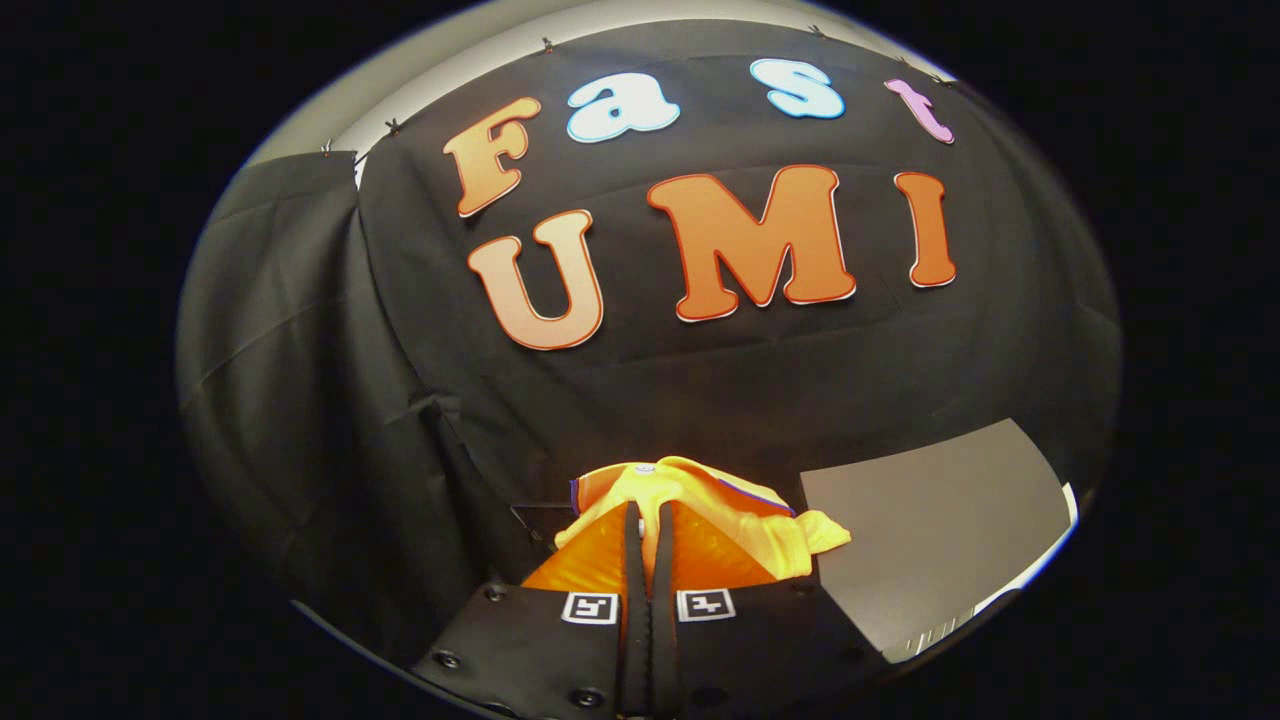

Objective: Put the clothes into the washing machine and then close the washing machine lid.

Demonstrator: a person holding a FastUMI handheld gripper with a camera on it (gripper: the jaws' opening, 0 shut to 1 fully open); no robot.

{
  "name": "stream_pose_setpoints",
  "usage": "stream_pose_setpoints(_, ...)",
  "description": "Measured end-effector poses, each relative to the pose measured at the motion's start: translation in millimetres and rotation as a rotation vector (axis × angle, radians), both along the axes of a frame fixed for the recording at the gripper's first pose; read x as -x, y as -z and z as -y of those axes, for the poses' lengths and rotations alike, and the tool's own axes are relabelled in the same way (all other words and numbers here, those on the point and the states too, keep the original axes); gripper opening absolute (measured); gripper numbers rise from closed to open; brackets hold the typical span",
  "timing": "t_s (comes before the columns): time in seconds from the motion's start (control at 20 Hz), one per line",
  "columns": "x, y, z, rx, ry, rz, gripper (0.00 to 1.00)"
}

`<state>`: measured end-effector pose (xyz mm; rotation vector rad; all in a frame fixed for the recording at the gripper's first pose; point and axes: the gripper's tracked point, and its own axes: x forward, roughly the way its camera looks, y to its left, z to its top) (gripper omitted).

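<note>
The gripper (648, 515) has its two fingers (633, 560) drawn close together, side by side, and clamped on a yellow garment (690, 500); the cloth is pinched in the narrow slit between them and bunches up over and just beyond their tips. The garment drapes down on both sides of the fingers (its folds look more orange low down, paler yellow at the top), with a thin dark-blue trim along one edge and a small pale tag near its topmost fold; one loose corner sticks out to the right, toward a flat grey surface (930, 540) that lies beyond and to the right of the fingers; whether that surface is a counter or a lid I cannot tell. Two square black-and-white markers (648, 606) sit on the gripper body at the base of the fingers; behind everything hangs the booth's black cloth wall (330, 400).
</note>
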<state>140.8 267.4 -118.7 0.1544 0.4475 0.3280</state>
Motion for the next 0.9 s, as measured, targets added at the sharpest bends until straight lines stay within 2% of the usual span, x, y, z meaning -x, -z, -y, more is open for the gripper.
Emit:
stream_pose_setpoints(0.35, -8, 61, -48, -0.031, -0.041, -0.098, 0.08)
stream_pose_setpoints(0.9, -32, 199, -70, 0.036, -0.039, -0.290, 0.08)
